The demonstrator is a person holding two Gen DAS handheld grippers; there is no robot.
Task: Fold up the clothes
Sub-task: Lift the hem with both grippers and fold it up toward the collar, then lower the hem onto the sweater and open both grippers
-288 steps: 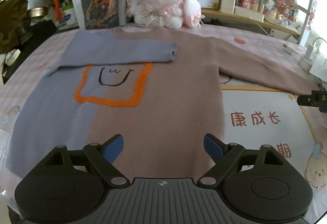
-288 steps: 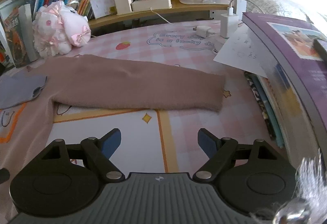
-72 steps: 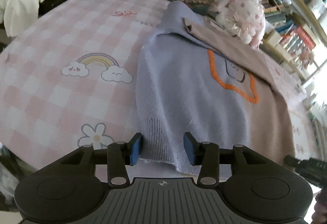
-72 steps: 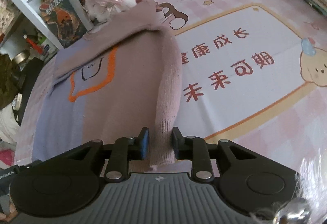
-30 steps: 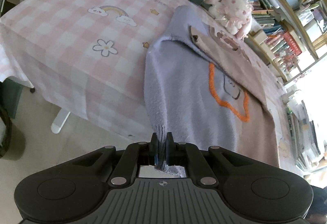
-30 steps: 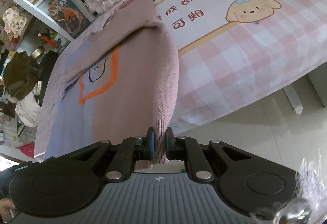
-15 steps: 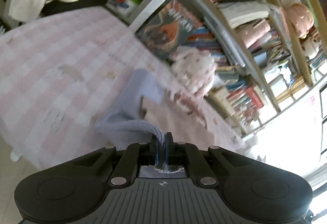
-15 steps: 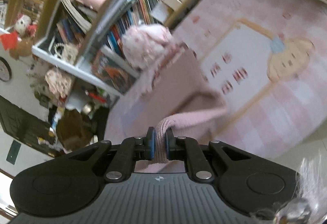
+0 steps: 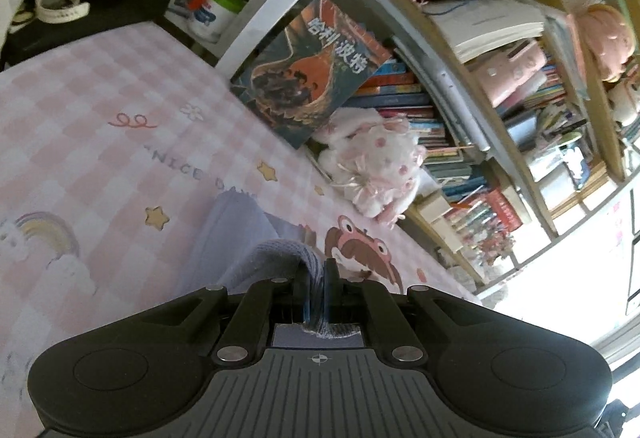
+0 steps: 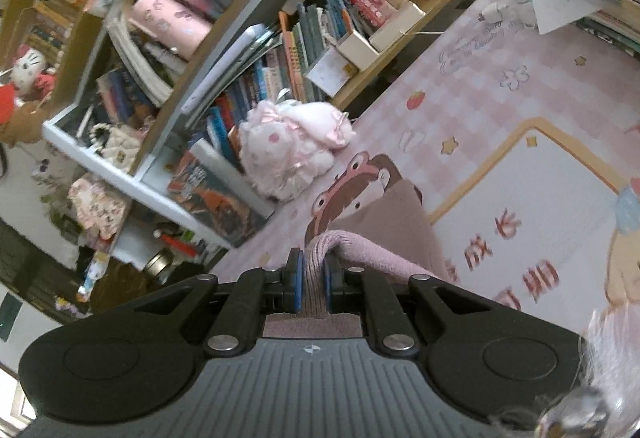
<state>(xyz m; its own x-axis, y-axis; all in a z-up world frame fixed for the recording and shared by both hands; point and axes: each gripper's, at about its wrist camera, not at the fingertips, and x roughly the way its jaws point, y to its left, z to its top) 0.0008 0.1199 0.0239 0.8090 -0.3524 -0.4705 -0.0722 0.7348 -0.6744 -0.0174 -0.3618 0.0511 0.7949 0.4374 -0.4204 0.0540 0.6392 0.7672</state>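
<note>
Left wrist view: the left tongs (image 9: pixel 316 288) are clenching the sweater (image 9: pixel 244 238) by its blue hem; the right tongs (image 10: pixel 313 284) are gripping its pink hem (image 10: pixel 384 234). The garment is draping down onto the desk (image 9: pixel 100 142) toward its back edge, near the plush (image 9: pixel 372 166). Both hems should probably be travelling level and landing square on the shoulders. The sweater's body is lying hidden below both tools.

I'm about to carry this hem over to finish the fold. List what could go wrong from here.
1. Each hand-held gripper, left and right, pinches only a narrow bit of the sweater hem; the knit might slip out.
2. The plush toy sits just beyond; the carried hem could brush it.
3. Uneven travel could skew the fold.
</note>
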